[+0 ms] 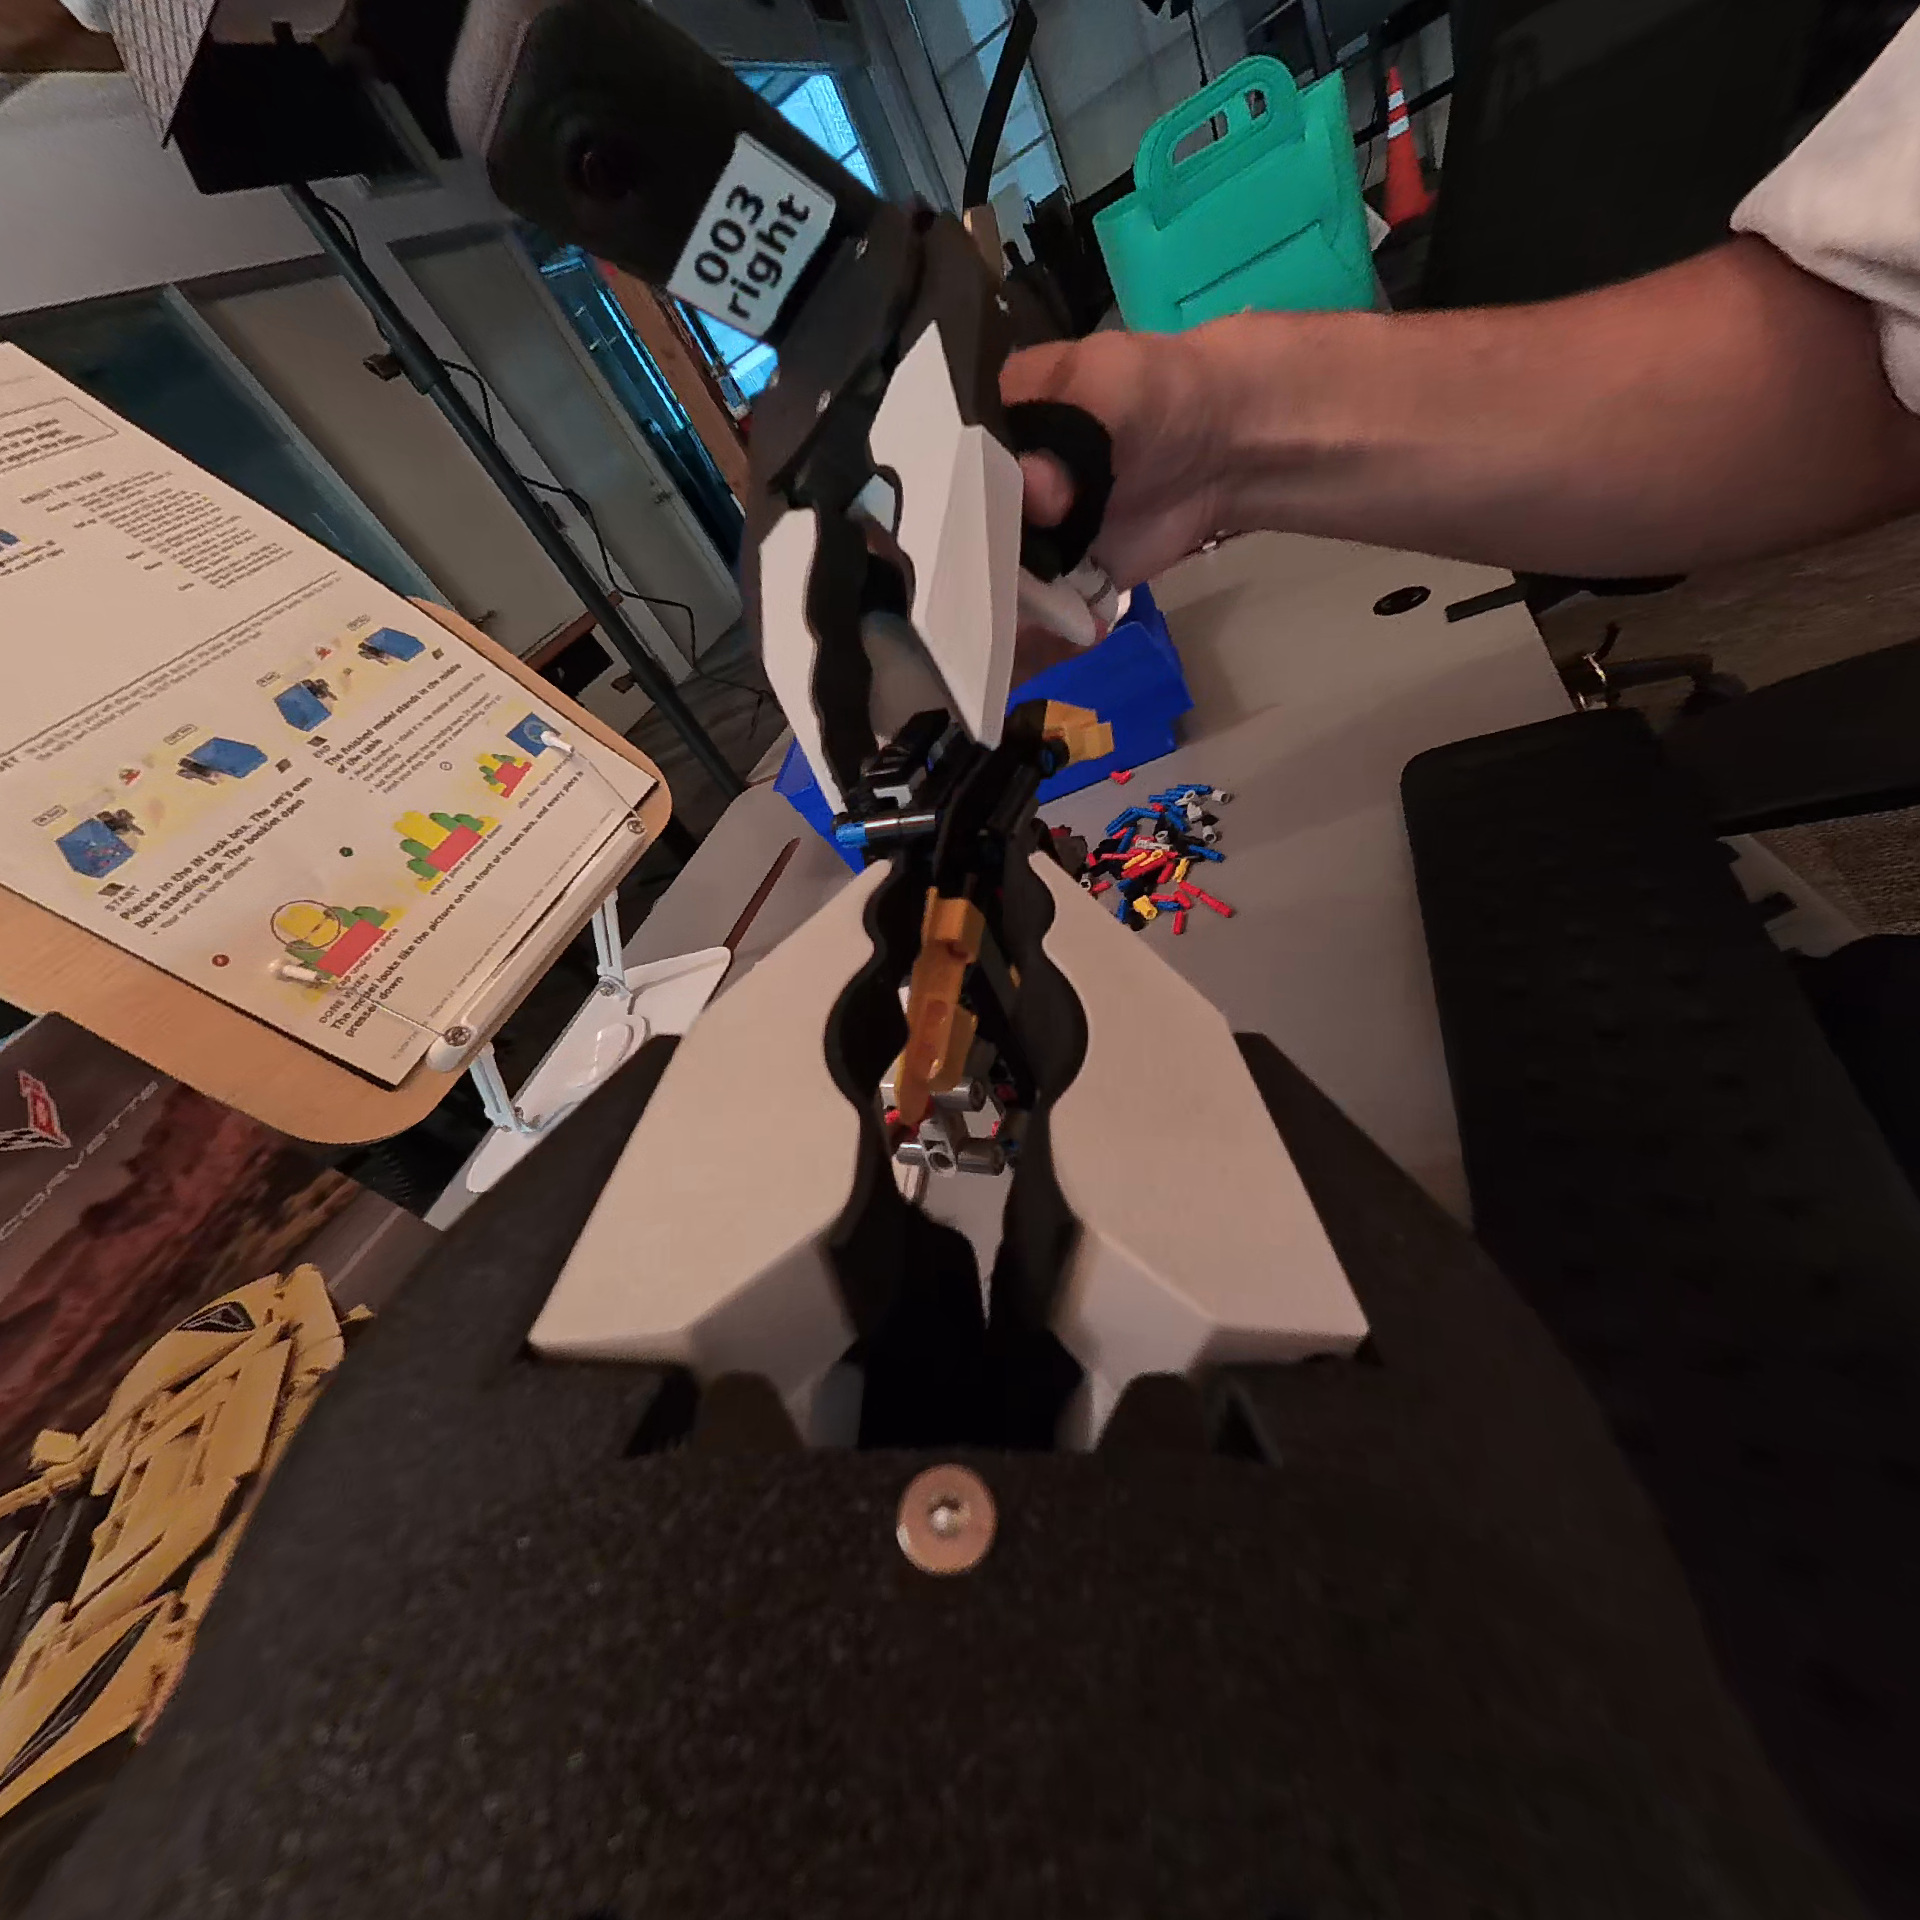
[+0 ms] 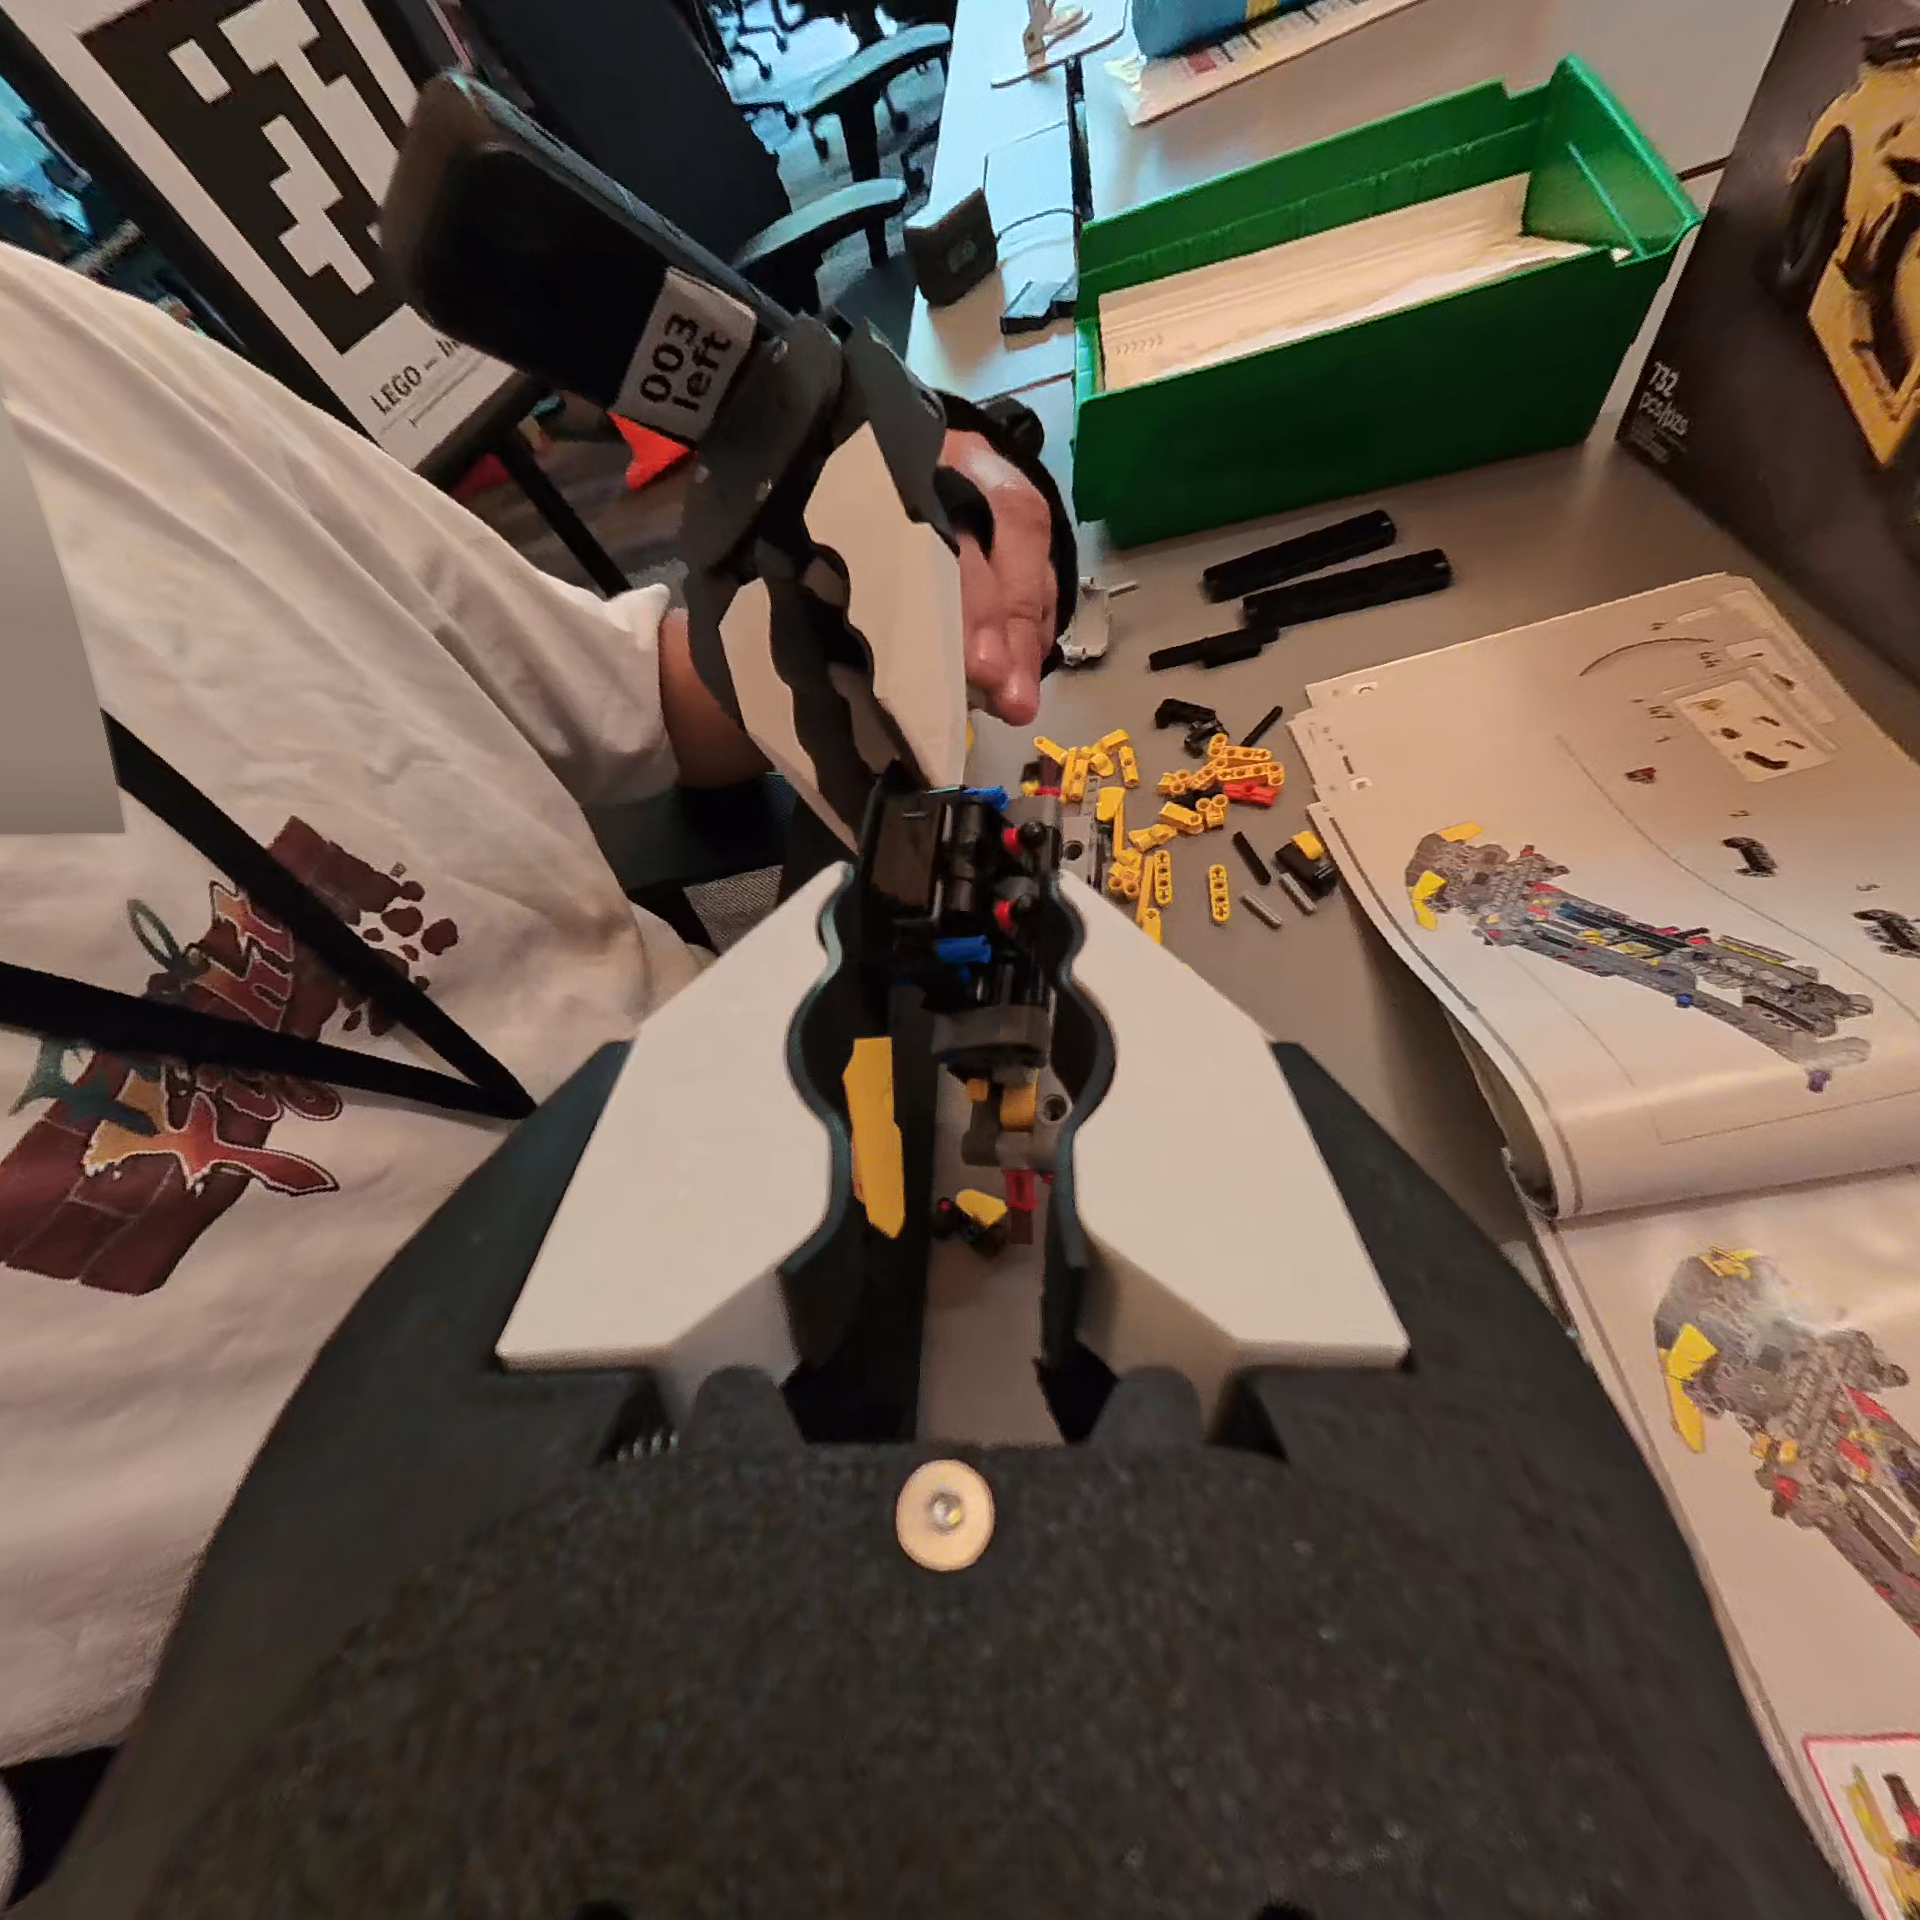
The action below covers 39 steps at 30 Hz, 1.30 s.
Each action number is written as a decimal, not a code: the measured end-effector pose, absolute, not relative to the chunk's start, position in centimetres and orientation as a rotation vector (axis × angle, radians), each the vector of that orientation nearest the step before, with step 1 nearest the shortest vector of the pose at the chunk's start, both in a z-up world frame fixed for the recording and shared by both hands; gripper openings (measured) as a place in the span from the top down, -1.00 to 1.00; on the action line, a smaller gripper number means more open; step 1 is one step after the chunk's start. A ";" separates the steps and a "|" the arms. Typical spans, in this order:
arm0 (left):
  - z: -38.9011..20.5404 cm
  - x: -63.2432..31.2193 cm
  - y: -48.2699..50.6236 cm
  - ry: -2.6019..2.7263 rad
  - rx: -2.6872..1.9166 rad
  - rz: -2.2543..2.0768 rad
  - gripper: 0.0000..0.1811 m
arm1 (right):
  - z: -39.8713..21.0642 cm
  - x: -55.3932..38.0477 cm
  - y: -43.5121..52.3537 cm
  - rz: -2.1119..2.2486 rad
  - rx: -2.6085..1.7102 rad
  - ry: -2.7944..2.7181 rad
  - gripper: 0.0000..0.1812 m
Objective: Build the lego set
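We see both grippers clamped on one partly built lego model point(image 1: 961, 966), held in the air above the grey table point(image 1: 1320, 644), centre of both frames. In the left wrist view, the left gripper point(image 1: 961, 935) has its fingers nearly closed around the model's near end, yellow and grey pieces between the pads. The right gripper point(image 1: 914, 769) comes in from the upper centre and pinches the far black end, a hand point(image 1: 1132, 457) on its handle.

In the right wrist view, the right gripper point(image 2: 956, 935) is closed to a narrow gap on the black, yellow and grey model point(image 2: 966, 966); the left gripper point(image 2: 914, 790) meets it from above, tips touching the model's top.

Loose bits: small red, blue and yellow pins point(image 1: 1158, 857) right of centre beside a blue bin point(image 1: 1101, 696); yellow beams point(image 2: 1164, 821) mid-frame in the right view; black tubes point(image 2: 1320, 577) below a green bin point(image 2: 1351, 416). Open instruction booklet point(image 2: 1662, 883) at right edge, set box point(image 2: 1818, 260) upper right. Instruction sheet on a wooden stand point(image 1: 312, 748) left in the left view.
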<state>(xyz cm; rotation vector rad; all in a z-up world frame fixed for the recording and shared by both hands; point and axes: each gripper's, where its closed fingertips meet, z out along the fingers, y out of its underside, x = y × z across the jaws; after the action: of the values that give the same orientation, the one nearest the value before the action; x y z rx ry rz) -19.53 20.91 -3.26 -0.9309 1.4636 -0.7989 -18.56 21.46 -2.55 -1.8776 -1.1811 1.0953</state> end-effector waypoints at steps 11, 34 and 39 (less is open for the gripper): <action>-3.7 -19.0 20.0 1.482 -0.911 -0.779 0.87 | -3.0 -18.2 20.5 0.997 -2.015 -1.213 0.67; -6.8 -17.9 20.1 1.501 -0.928 -0.638 0.91 | -5.0 -17.3 20.8 0.299 -1.925 -1.209 0.65; -6.5 -19.7 17.0 1.657 -0.796 -0.793 0.92 | -4.2 -18.6 17.6 0.538 -1.704 -1.480 0.64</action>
<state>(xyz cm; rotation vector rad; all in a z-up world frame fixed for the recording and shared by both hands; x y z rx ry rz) -19.73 17.00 -6.50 -0.7964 1.6566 -0.7927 -18.55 17.57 -4.25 -1.7041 -1.4796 0.5384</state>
